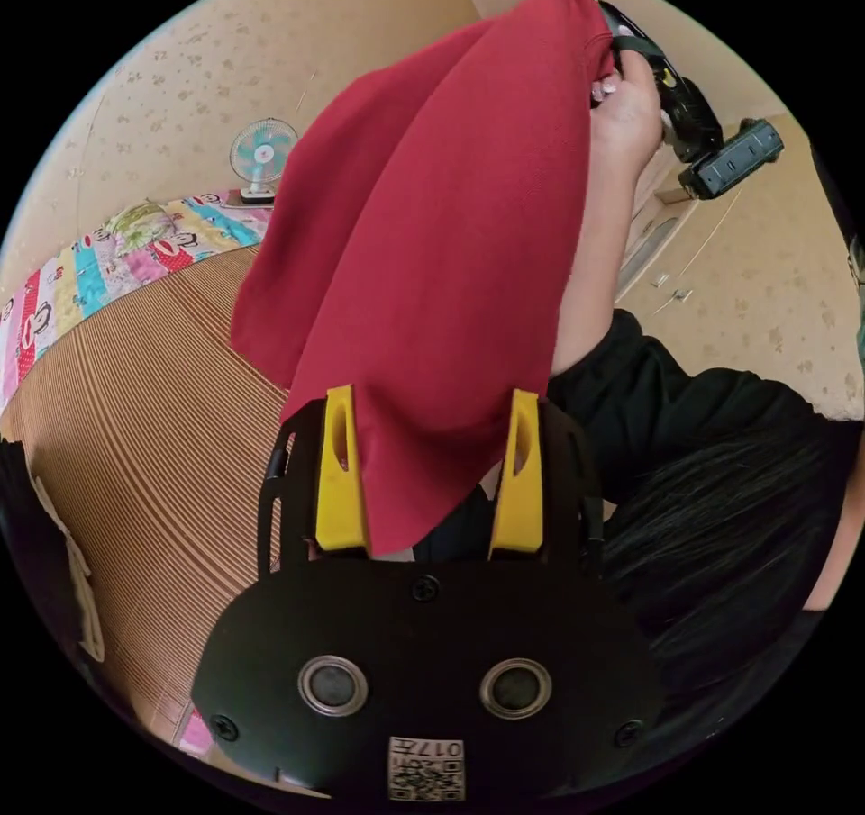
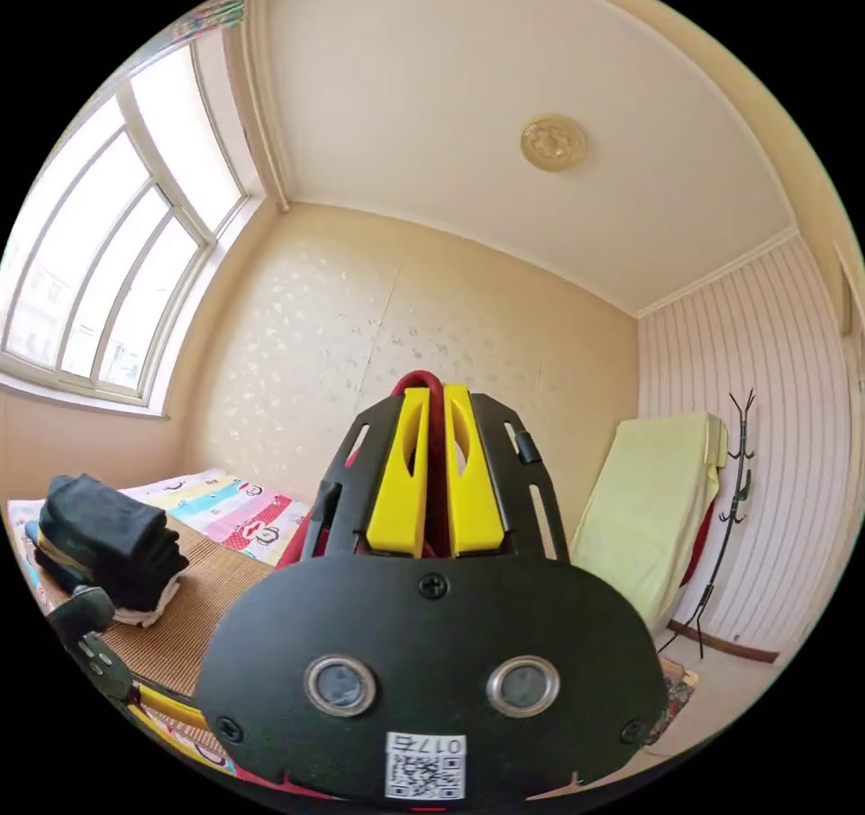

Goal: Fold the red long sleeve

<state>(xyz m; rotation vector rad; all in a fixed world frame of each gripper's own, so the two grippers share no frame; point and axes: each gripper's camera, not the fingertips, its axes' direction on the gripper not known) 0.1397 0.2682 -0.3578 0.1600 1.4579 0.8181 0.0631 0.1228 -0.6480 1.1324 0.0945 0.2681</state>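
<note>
The right gripper (image 2: 436, 473) has its yellow jaws nearly closed, pinching a ridge of the red long sleeve (image 2: 436, 455) that pokes up between them. In the left gripper view this same tool (image 1: 671, 99) is seen raised high in a hand (image 1: 626, 108), with the red long sleeve (image 1: 423, 248) hanging down from it in a long drape. The left gripper (image 1: 431, 464) has its jaws spread wide; the lower tip of the hanging cloth falls in the gap between them, and whether either jaw touches it cannot be told. The garment hangs free in the air above the striped brown mat (image 1: 153, 455), with open mat all round it. A cartoon-print sheet (image 1: 135, 248) borders the mat's far edge, and a small fan (image 1: 261, 158) stands beyond it. A stack of folded dark clothes (image 2: 108, 536) sits on the mat near the window (image 2: 117, 248). A coat stand (image 2: 730, 500) and a propped mattress (image 2: 649, 500) stand by the striped wall.
</note>
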